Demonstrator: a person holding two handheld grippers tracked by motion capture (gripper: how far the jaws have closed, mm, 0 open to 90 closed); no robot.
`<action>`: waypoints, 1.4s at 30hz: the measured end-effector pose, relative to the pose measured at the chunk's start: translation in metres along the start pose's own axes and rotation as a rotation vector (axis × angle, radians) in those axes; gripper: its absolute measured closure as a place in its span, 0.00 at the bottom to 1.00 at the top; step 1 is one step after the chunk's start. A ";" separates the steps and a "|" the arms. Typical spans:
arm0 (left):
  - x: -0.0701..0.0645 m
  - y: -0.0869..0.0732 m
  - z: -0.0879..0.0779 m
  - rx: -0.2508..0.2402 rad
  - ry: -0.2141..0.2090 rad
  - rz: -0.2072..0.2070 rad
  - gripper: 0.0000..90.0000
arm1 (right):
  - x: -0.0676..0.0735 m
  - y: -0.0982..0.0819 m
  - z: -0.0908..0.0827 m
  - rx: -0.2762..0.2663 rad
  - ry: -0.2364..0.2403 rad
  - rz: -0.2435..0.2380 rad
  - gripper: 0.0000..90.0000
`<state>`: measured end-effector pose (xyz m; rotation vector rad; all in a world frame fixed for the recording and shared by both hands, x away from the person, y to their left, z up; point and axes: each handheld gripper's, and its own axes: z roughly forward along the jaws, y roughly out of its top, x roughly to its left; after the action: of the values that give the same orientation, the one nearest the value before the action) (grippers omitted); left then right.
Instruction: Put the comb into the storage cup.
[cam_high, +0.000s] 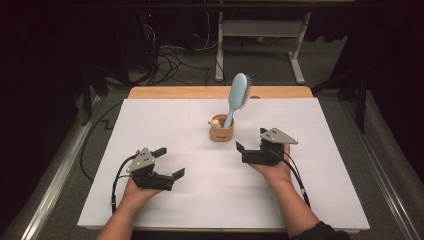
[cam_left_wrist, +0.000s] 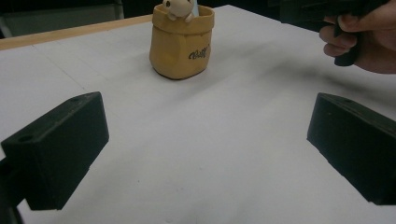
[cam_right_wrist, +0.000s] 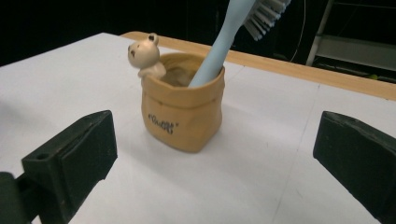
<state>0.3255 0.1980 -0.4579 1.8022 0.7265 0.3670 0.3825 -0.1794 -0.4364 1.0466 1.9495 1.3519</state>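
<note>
A tan, sack-shaped cup (cam_high: 221, 131) with a small bear figure (cam_right_wrist: 145, 53) on its rim stands near the middle of the white table top (cam_high: 150, 120). A light blue hairbrush (cam_high: 239, 95) stands in it handle down, leaning right, bristles at the top. My left gripper (cam_high: 171, 161) rests at the front left, open and empty, pointing toward the cup (cam_left_wrist: 181, 46). My right gripper (cam_high: 250, 139) sits just right of the cup, open, with the cup (cam_right_wrist: 182, 116) and brush handle (cam_right_wrist: 217, 51) ahead of its jaws and nothing between them.
A wooden strip (cam_high: 200, 92) runs along the table's far edge. Beyond it are a white desk frame (cam_high: 260, 30) and cables (cam_high: 170, 60) on the floor. The hand holding the right gripper (cam_left_wrist: 364, 42) appears in the left gripper view's upper right.
</note>
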 end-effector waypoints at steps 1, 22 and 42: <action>0.000 0.000 0.000 0.001 0.002 0.001 0.00 | 0.000 -0.002 -0.003 0.003 -0.002 -0.006 0.00; 0.004 0.000 -0.010 -0.018 0.028 -0.016 0.00 | -0.015 -0.044 -0.083 -0.045 -0.041 -0.001 0.00; -0.003 -0.008 -0.023 -0.007 0.035 -0.002 0.00 | -0.028 -0.057 -0.131 -0.116 -0.072 -0.003 0.00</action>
<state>0.3077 0.2146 -0.4569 1.7921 0.7507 0.3998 0.2790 -0.2815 -0.4443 1.0230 1.7981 1.3889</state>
